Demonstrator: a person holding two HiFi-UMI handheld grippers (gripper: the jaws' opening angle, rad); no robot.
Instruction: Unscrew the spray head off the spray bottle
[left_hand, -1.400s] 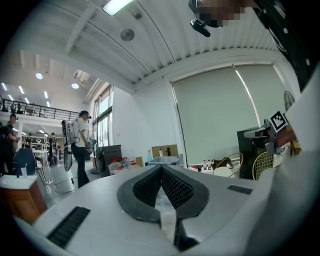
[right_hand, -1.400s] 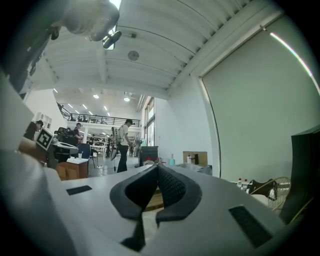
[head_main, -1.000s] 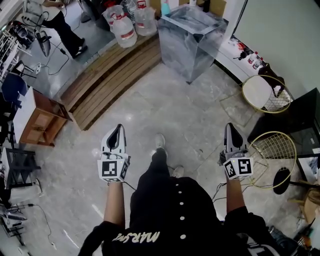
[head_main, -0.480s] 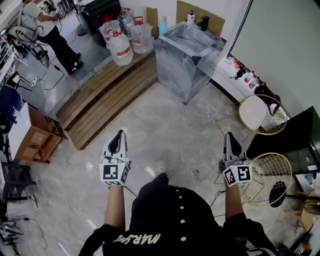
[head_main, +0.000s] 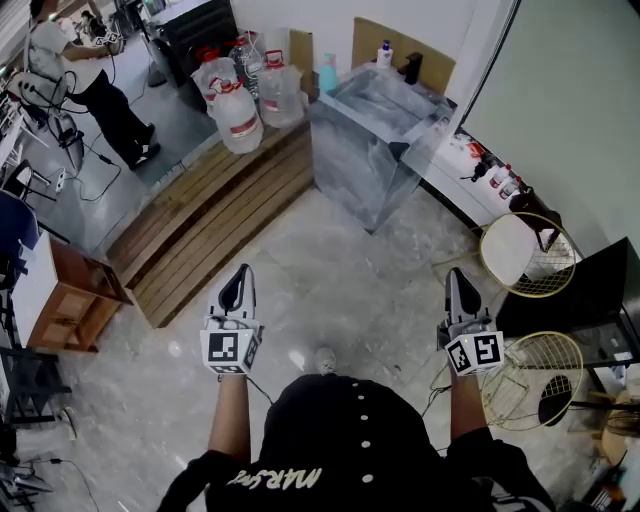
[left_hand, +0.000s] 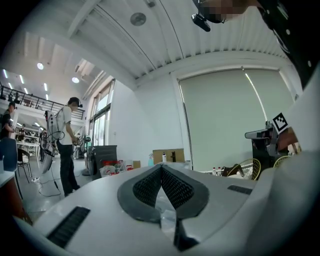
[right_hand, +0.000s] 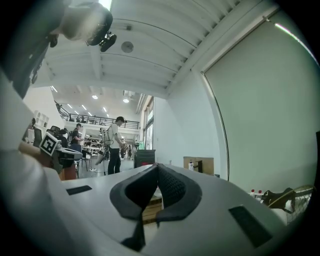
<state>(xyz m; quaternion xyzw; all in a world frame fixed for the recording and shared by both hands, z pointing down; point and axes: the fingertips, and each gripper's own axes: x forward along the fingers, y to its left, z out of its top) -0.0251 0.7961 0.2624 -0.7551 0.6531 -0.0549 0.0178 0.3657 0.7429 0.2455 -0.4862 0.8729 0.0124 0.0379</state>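
Both grippers empty. My left gripper (head_main: 238, 278): jaws closed pad to pad, nothing between them, pointing level over the pale marbled stone floor (head_main: 340, 250). My right gripper (head_main: 456, 280): likewise pressed together, holding nothing. The pale teal plastic spray bottle (head_main: 328, 72) stands upright far ahead, between the clear water jugs with red caps (head_main: 240, 110) and the grey marbled block (head_main: 375, 140), well apart from both grippers. Its spray head is too small to read.
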